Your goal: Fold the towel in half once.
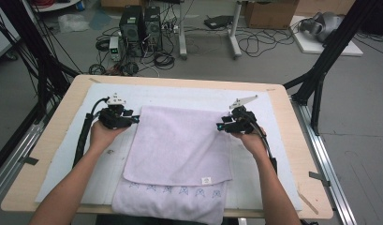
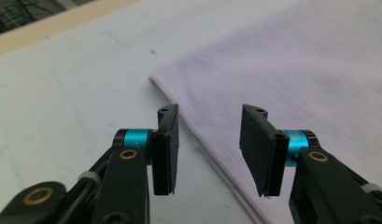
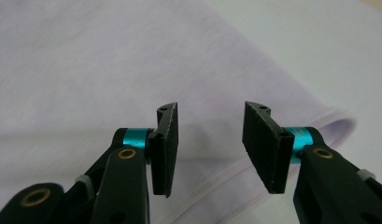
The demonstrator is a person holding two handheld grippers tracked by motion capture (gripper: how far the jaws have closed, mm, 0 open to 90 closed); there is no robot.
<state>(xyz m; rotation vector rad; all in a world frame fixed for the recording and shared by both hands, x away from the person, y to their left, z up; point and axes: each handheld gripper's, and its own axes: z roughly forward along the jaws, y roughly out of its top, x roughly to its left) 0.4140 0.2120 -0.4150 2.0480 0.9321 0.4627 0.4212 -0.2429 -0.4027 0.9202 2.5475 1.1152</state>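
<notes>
In the high view, the near edge of the towel (image 1: 168,199) is hanging slightly over the front of the table (image 1: 53,140), and it is lying folded: an upper layer is resting on a longer lower one whose blue-patterned hem is showing below a small label. The person's forearms are coming in on either side of it, so each hand is sitting at one far corner of the upper layer, which looks like the natural place for setting down or taking up a fold. The left gripper (image 1: 134,119) is pointing inward at the far left corner, the right gripper (image 1: 219,125) at the far right corner. A white mat (image 1: 189,96) is lying under the towel, covering most of the table.

In the left gripper view, the jaws are standing partly open with nothing between the pads. The towel's edge (image 2: 216,158) is running diagonally under the gap, with the corner just beyond the jaw tips; the pads are not pressing on the cloth.

In the right gripper view, the jaws are likewise standing partly open and empty. The folded edge of the towel (image 3: 291,107) is passing beneath them, its rounded corner lying just to the right, and the cloth is resting flat and free.
</notes>
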